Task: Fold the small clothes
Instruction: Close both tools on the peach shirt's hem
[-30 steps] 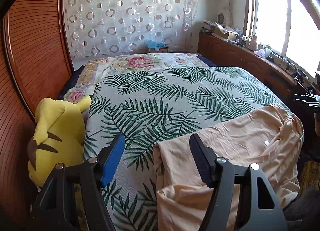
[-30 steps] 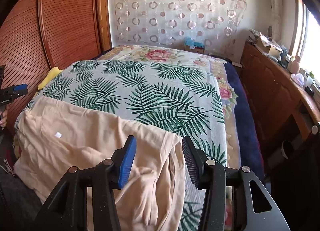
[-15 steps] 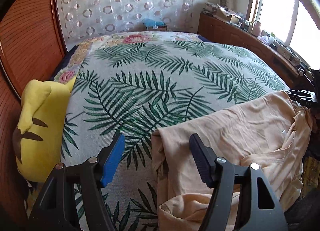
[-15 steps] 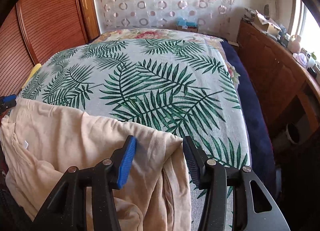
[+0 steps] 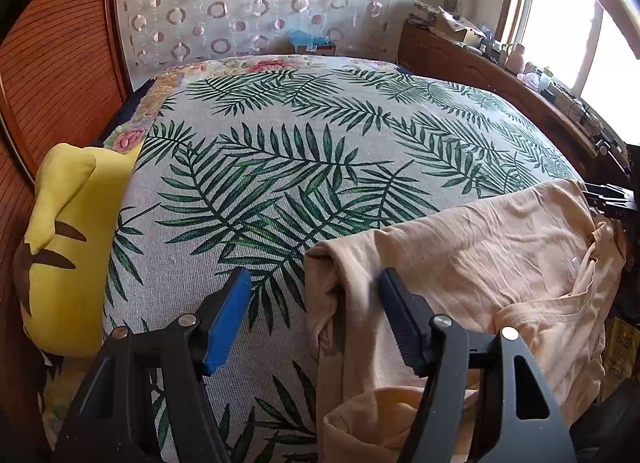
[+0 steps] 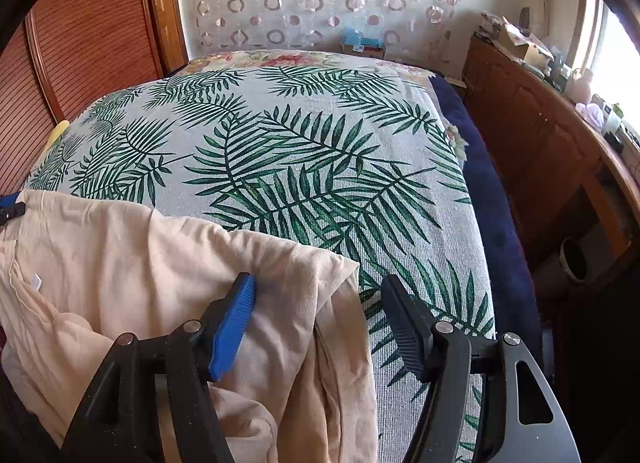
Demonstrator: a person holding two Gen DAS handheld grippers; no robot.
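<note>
no legible text, small white garment tag (image 6: 36,283) too tiny to read

The shirt (image 5: 480,263) lies on the near edge of the bed (image 5: 320,135), the plush toy (image 5: 64,247) sits at the bed's left side, the curtain (image 5: 248,3) hangs at the far end, and the counter (image 5: 500,79) runs along the right.
</note>
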